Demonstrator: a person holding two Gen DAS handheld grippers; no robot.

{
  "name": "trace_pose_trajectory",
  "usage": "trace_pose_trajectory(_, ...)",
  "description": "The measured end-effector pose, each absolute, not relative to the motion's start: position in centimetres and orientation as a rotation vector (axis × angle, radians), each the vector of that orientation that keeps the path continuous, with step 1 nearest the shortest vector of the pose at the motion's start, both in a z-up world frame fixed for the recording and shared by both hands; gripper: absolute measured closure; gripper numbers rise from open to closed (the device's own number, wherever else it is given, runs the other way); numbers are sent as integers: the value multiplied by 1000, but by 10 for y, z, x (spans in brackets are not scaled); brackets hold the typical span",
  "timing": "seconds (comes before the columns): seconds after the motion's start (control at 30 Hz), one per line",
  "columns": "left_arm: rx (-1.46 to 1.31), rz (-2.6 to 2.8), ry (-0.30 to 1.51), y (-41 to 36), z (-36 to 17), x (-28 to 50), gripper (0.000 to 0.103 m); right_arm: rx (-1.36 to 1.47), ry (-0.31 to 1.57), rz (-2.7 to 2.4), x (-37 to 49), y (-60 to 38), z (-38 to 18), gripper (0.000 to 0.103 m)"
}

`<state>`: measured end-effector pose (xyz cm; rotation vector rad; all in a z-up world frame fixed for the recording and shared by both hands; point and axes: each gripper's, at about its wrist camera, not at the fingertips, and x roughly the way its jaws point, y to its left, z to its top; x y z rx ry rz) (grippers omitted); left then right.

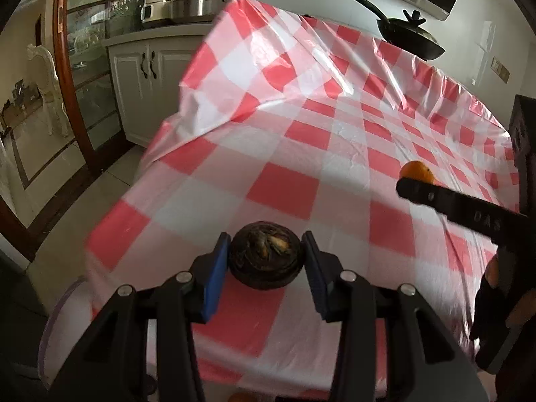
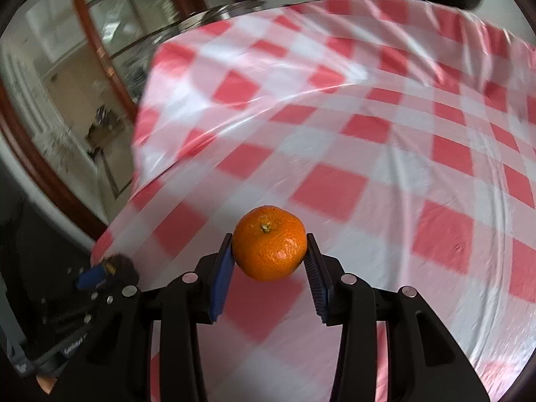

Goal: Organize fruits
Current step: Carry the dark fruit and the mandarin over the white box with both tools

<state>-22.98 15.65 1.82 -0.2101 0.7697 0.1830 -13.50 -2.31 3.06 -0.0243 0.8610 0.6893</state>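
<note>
My left gripper (image 1: 266,258) is shut on a dark round mangosteen (image 1: 266,256) and holds it above the red-and-white checked tablecloth (image 1: 284,154). My right gripper (image 2: 269,251) is shut on an orange tangerine (image 2: 269,243) with its stem facing the camera, held above the same cloth (image 2: 368,154). In the left wrist view the right gripper's arm reaches in from the right, with the tangerine (image 1: 417,171) showing behind its tip. In the right wrist view the left gripper (image 2: 104,271) sits blurred at the lower left.
A black wok (image 1: 408,38) stands at the table's far edge. White cabinets (image 1: 150,77) with steel pots (image 1: 197,5) stand beyond the table's far left. The table's left edge drops to a tiled floor (image 1: 67,181). A clear rim (image 1: 57,315) shows below the near-left corner.
</note>
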Motion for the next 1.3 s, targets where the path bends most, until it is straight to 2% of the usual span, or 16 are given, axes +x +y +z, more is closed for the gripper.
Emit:
trace_pose_trajectory(0.37,-190,300,715,200,21,-315,59,-210,821,884,-220,45,37,62)
trace_pose_trajectory(0.73,-313,419,747,259,-17,-387,59,-423,824,1102,-307,108,19,62)
trace_pose_trajectory(1.3,-385,498,1059,296,-124,-418,59,-799,1021,1176,-370,169,-98,62)
